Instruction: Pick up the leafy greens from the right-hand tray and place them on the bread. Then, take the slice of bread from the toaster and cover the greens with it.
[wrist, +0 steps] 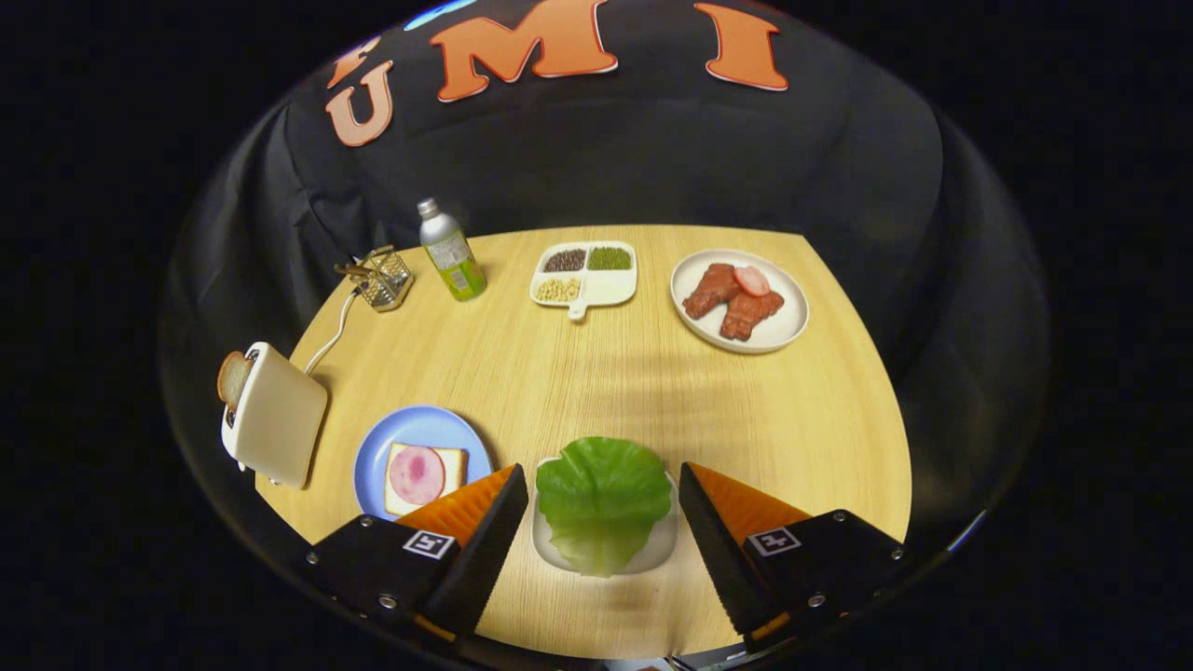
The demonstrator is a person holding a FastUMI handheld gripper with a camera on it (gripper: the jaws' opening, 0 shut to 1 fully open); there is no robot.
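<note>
A green lettuce leaf (602, 501) lies on a small white tray (658, 548) between my two fingers. My gripper (603, 485) hangs open above it, its fingers wide apart on either side of the leaf and touching nothing. To the left of my left finger (475, 531) a blue plate (410, 431) carries a slice of bread (453, 463) topped with a round pink slice of ham (417, 473). Further left stands a cream toaster (278, 427), and a slice of bread (232, 377) pokes out of its slot.
Across the round wooden table (596, 373) stand a white plate with brown meat pieces (739, 299), a divided white dish of beans and grains (585, 272), a green bottle (451, 251) and a small wire basket (382, 277). The toaster's white cord (334, 334) runs toward the basket.
</note>
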